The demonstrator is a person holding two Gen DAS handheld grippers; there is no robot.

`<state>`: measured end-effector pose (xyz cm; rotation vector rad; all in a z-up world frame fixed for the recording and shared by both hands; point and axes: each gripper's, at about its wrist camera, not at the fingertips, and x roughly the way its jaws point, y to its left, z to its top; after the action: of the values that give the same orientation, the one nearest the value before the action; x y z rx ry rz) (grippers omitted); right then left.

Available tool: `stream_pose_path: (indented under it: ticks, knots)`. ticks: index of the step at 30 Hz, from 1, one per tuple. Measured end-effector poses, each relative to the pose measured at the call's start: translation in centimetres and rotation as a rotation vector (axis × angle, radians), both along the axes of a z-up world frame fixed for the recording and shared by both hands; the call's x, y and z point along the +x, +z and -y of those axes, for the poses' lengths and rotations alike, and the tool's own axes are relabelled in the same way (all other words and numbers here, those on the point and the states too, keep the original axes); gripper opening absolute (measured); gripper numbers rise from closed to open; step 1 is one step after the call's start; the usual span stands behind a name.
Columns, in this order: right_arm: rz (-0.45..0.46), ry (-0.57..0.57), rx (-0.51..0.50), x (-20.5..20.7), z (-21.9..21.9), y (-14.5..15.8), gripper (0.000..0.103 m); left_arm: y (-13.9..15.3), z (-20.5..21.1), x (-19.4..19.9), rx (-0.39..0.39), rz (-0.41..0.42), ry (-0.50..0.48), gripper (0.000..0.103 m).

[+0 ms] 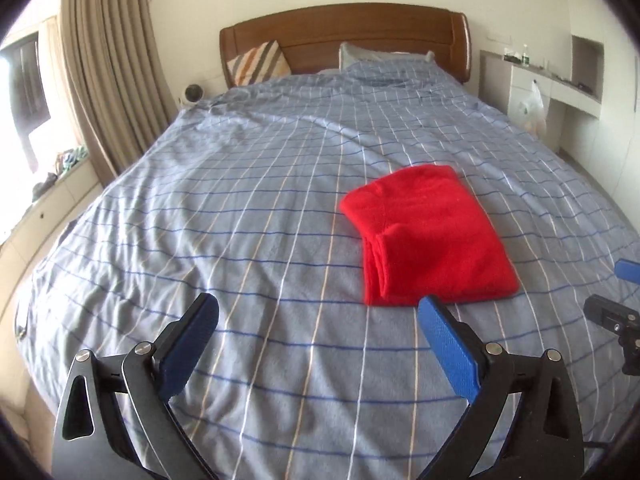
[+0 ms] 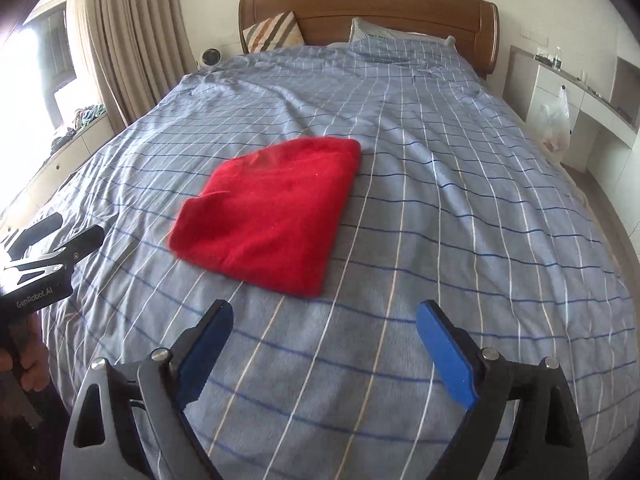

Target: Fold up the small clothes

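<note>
A red garment (image 1: 428,236) lies folded into a compact rectangle on the blue checked bed cover (image 1: 248,216). In the right wrist view the same red garment (image 2: 272,212) sits ahead and left of centre. My left gripper (image 1: 318,312) is open, its blue pads wide apart with nothing between them, just short of the garment's near edge and to its left. My right gripper (image 2: 324,320) is also open and empty, held back from the garment's near corner. The left gripper's body (image 2: 48,256) shows at the left edge of the right wrist view, with a hand (image 2: 28,364) on its handle.
The wooden headboard (image 1: 344,36) with a striped cushion (image 1: 260,62) and a pillow (image 1: 380,54) is at the far end. Beige curtains (image 1: 108,60) and a window sill hang at the left. A white desk with a plastic bag (image 1: 534,108) stands at the right.
</note>
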<state>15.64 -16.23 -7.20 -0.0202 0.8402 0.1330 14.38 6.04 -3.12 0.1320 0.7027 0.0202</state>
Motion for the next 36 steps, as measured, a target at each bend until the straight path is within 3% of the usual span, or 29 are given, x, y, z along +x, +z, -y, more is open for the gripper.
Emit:
stream_pose_path:
  ticks: [5,9,13,15,21,27,36]
  knots:
    - [0.014,0.062,-0.055,-8.7,-1.6,3.7,0.093,3.5,-0.3,-7.2,-0.014,0.045,-0.010,0.102]
    - [0.043,0.072,-0.090,-14.4,-2.6,6.1,0.093,5.5,0.2,-11.9,-0.022,-0.008,-0.030,0.102]
    - [0.066,0.014,-0.047,-18.0,-2.8,7.8,0.093,6.2,0.1,-15.9,-0.084,-0.040,-0.007,0.102]
    - [0.075,-0.011,-0.009,-19.4,-3.0,8.3,0.093,6.5,0.4,-17.4,-0.069,-0.032,-0.007,0.102]
    - [0.099,-0.004,-0.039,-21.4,-4.1,8.9,0.093,7.1,1.5,-19.2,-0.022,0.000,-0.034,0.102]
    - [0.146,-0.038,-0.065,-22.1,-3.7,9.9,0.093,7.6,1.5,-19.8,-0.044,0.013,-0.028,0.102]
    - [0.143,-0.051,-0.060,-22.1,-3.3,9.7,0.093,7.4,1.7,-19.9,-0.052,0.004,-0.039,0.102]
